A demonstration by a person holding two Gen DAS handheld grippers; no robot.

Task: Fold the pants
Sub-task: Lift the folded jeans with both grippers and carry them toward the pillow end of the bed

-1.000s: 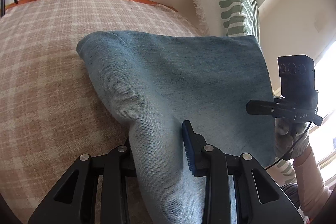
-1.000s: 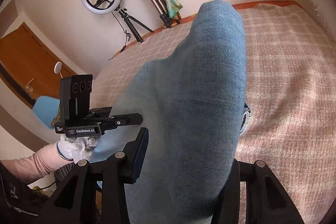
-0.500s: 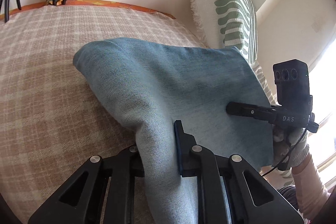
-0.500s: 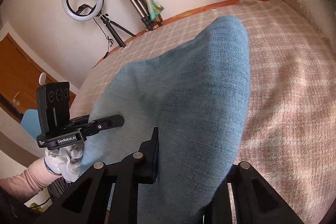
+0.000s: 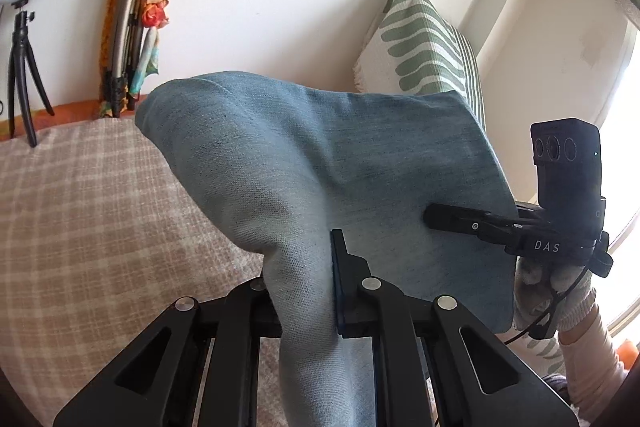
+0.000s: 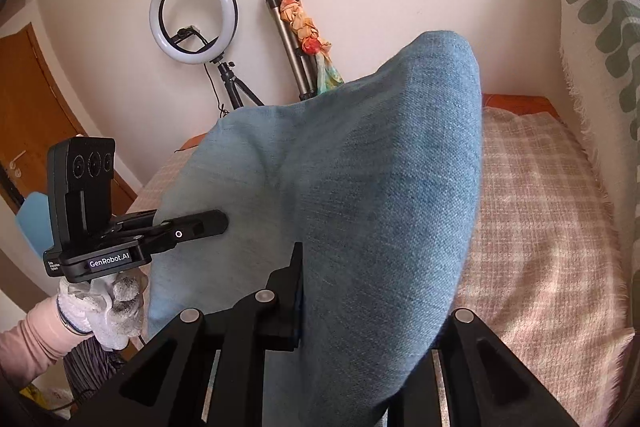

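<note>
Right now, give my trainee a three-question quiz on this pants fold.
1. True or false: both the left gripper and the right gripper are clamped on the pants.
2. Multiple choice: what is the pants fabric doing between the grippers? A) lying flat on the bed B) lifted and draped off the bed C) rolled into a ball
3. Fill in: leaning on the wall behind the plaid blanket stands a white ____ light on a tripod.

Key: 1 true; 2 B; 3 ring.
</note>
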